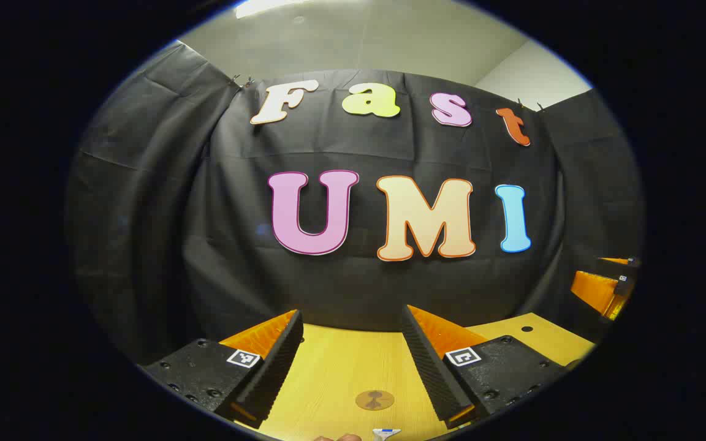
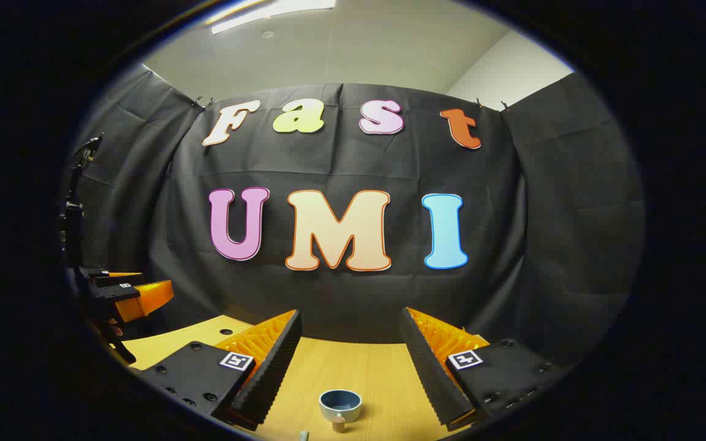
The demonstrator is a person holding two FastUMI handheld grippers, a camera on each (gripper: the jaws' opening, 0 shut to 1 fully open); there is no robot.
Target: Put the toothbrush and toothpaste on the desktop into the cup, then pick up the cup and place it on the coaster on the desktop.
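In the left gripper view, the left hand-held gripper is held above the wooden desk with its two fingers spread wide apart and nothing between them. Ahead of its fingertips, in the gap between them, a round brownish coaster lies flat on the desk. Nearer to the camera, at the bottom edge, a small white and blue tip of something shows, too cut off to identify. Far off to the right of this gripper, the orange fingers of the right hand-held gripper are seen. In the right gripper view, the right hand-held gripper likewise has its fingers apart and holds nothing. Between its fingers, slightly left of centre, a blue-grey cup stands upright on the desk with its mouth open upward. A small tan piece sits touching the cup's near side. A pale object's end shows at the bottom edge.
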